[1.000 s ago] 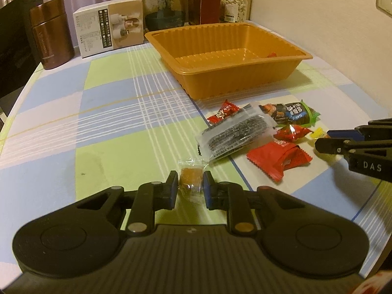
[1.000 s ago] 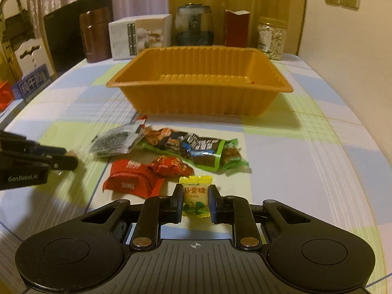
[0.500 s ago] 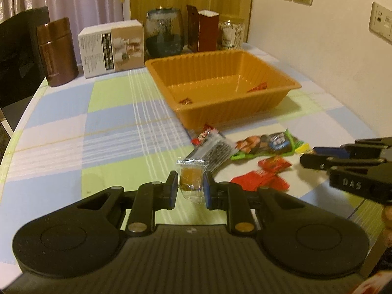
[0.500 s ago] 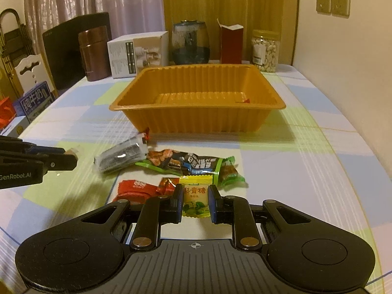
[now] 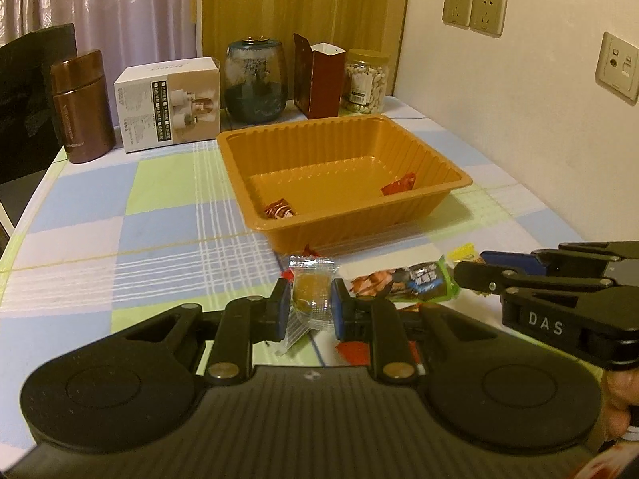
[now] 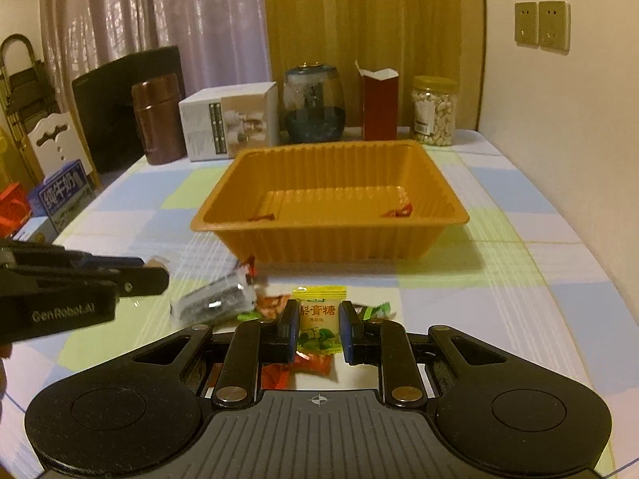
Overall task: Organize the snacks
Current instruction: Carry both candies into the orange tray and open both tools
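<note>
two candies sit pinched in our grippers, both held above the checked tablecloth (image 5: 120, 215). ahead of us the orange tray (image 6: 435, 235) stands with its near rim facing us and open cloth on its left and right; the wall runs close along the table's right edge. boxes and jars line the far edge behind the tray. our left gripper (image 5: 308, 306) has its pads pressed on a clear-wrapped brown candy (image 5: 310, 294), upright between the fingers. our right gripper (image 6: 319, 329) is clamped on a yellow-green candy (image 6: 318, 319) the same way. more wrapped snacks (image 5: 407, 283) lie on the cloth just below us, near the tray's front wall. two red wrappers (image 5: 399, 183) lie inside the tray, well apart.
</note>
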`<state>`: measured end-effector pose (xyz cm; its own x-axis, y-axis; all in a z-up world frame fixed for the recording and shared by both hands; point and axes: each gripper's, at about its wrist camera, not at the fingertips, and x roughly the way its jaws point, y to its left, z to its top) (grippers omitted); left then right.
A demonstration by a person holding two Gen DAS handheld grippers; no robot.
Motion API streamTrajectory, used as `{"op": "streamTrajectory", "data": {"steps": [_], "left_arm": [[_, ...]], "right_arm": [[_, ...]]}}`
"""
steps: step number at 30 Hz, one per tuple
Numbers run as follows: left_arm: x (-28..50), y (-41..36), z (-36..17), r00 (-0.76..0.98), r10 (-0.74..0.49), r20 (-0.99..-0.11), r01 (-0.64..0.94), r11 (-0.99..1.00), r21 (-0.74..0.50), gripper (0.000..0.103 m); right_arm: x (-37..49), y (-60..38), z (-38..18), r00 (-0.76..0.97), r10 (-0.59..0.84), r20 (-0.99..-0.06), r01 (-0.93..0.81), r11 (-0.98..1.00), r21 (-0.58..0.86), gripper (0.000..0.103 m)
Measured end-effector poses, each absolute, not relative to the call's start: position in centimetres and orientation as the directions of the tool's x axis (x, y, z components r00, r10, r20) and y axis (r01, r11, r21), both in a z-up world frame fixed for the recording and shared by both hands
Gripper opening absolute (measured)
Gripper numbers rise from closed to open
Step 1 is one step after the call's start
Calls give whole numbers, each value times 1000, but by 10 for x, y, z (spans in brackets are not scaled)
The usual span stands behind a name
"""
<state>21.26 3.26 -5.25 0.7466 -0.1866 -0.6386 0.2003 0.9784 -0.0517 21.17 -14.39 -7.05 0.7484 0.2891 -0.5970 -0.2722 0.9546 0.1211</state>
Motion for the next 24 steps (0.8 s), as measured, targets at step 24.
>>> {"op": "streamTrajectory", "data": {"steps": [24], "left_arm": [[262, 16, -30, 779, -175, -601, 169, 983, -67, 19]], "right_arm": [[263, -160, -34, 799, 257, -544, -230, 966, 119, 21]]}}
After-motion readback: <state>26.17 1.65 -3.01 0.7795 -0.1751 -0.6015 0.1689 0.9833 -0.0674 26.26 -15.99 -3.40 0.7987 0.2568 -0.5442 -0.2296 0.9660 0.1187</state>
